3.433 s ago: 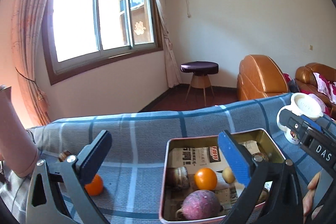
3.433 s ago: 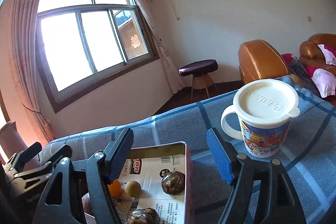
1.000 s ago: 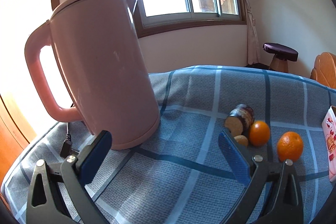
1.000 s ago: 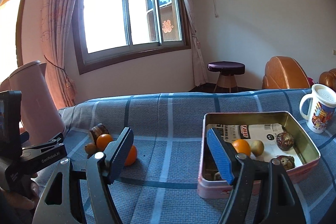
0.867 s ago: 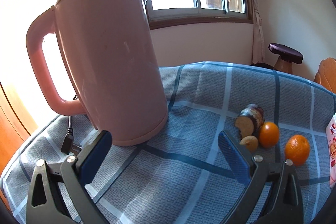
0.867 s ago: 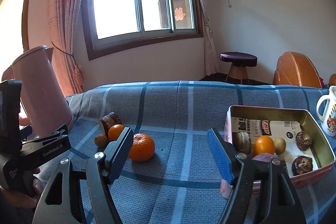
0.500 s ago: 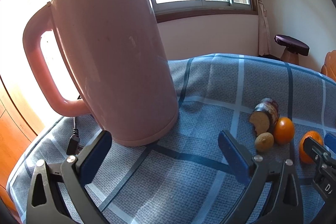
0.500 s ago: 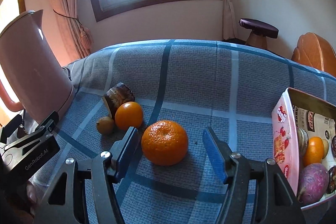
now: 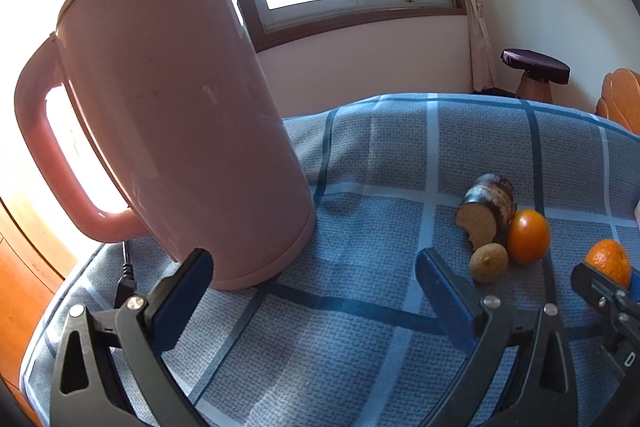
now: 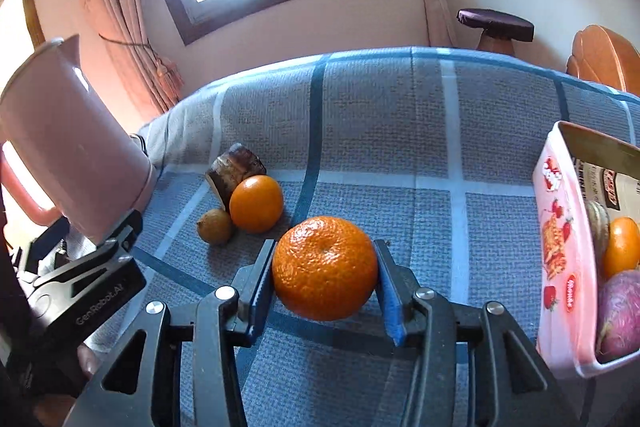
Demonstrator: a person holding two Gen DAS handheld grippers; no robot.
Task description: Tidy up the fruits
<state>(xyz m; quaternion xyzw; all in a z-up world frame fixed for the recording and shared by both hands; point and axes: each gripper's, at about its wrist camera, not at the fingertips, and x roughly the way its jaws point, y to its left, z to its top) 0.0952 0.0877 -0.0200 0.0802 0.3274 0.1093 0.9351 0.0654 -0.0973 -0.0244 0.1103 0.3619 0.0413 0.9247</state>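
Closing in over the last moment, the right gripper (image 10: 325, 269) now has its fingers (image 10: 258, 277) pinching the big orange (image 10: 325, 267) on the blue-checked worktop (image 10: 400, 131), ready, likely, for the tin (image 10: 560, 247); the left gripper (image 9: 316, 291) idles spread by the kettle (image 9: 172, 107).

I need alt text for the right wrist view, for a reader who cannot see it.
The right gripper has just closed its fingers on a large orange on a blue checked cloth. Behind it lie a smaller orange and a small brown fruit; a pink tin with fruit stands right.
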